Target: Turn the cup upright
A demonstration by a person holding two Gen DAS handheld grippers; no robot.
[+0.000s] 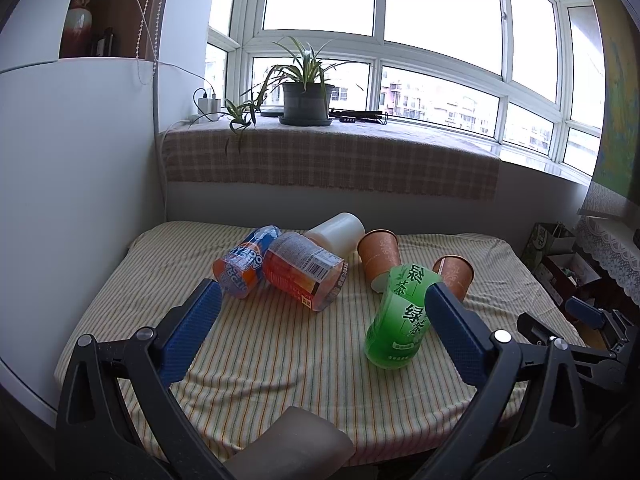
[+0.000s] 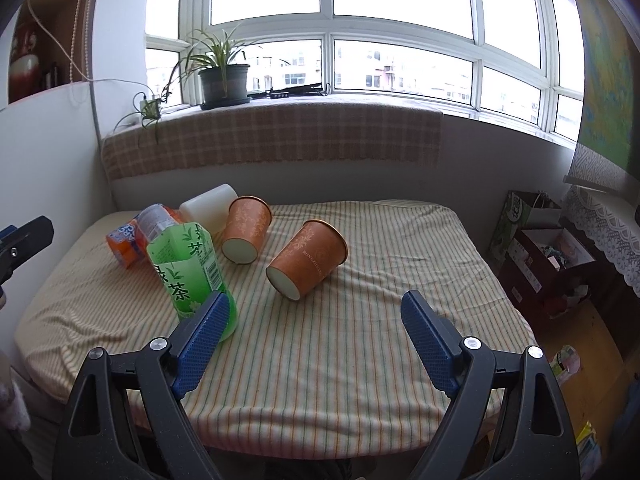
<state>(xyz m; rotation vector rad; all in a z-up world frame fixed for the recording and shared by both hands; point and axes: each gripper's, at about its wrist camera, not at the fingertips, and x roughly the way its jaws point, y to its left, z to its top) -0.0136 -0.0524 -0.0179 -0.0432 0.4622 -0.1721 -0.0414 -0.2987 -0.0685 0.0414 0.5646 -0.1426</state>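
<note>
Several cups lie tipped over on a striped cloth table [image 1: 280,352] [image 2: 360,340]. Two orange paper cups lie on their sides: one farther back [image 1: 378,258] [image 2: 246,228], one nearer the right [image 1: 454,276] [image 2: 308,264]. A green tea-label cup [image 1: 400,320] [image 2: 188,272] stands tilted, mouth end down. A white cup [image 1: 338,234] [image 2: 210,206], an orange-red label cup [image 1: 306,272] [image 2: 156,220] and a blue-orange label cup [image 1: 244,266] [image 2: 126,244] lie behind. My left gripper [image 1: 320,304] is open above the cloth, its right finger overlapping the green cup. My right gripper [image 2: 316,312] is open, in front of the nearer orange cup.
A window ledge with a checked cloth [image 1: 332,160] carries a potted plant [image 1: 306,98] behind the table. A white wall panel [image 1: 80,160] borders the left. Boxes and a bag [image 2: 536,240] stand on the floor at the right. A grey-brown object [image 1: 296,448] lies at the table's front edge.
</note>
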